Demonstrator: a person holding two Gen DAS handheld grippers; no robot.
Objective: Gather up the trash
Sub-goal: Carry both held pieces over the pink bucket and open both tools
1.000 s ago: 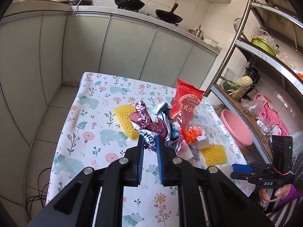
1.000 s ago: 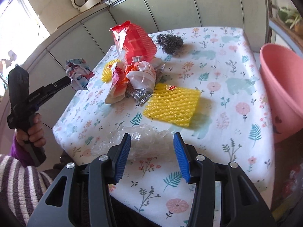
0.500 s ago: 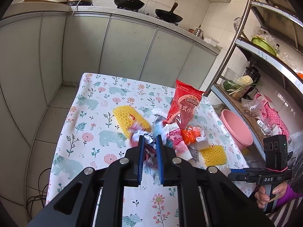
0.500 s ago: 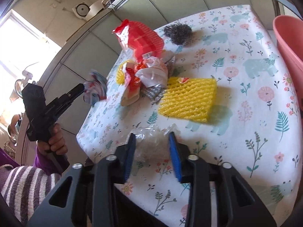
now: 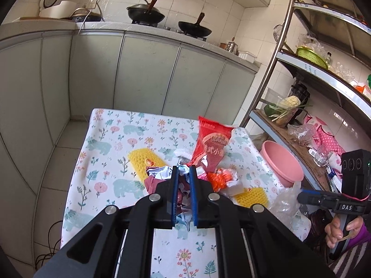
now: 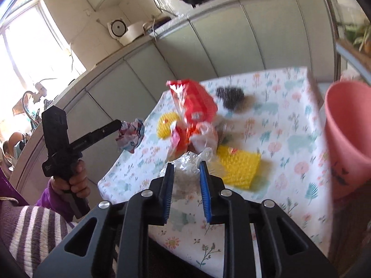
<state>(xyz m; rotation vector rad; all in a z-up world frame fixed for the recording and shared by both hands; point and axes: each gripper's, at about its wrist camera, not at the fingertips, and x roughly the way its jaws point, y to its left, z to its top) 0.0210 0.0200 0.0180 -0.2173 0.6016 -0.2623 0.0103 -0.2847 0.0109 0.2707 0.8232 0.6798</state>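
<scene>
L fingers (image 5: 183, 173) pinch crumpled wrapper (image 5: 160, 173); R fingers (image 6: 186, 170) closing on clear plastic (image 6: 190, 162).

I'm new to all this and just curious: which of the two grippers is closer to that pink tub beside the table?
Right. The right gripper, closing on clear plastic film, sits near the pink tub. The left gripper, gripping a crumpled wrapper, hangs off the table's opposite side.

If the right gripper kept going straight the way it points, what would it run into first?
The right gripper, closing on clear crumpled plastic, points at the trash pile; probably the white-and-orange wrapper comes first, then the red bag. Blur makes depth uncertain.
</scene>
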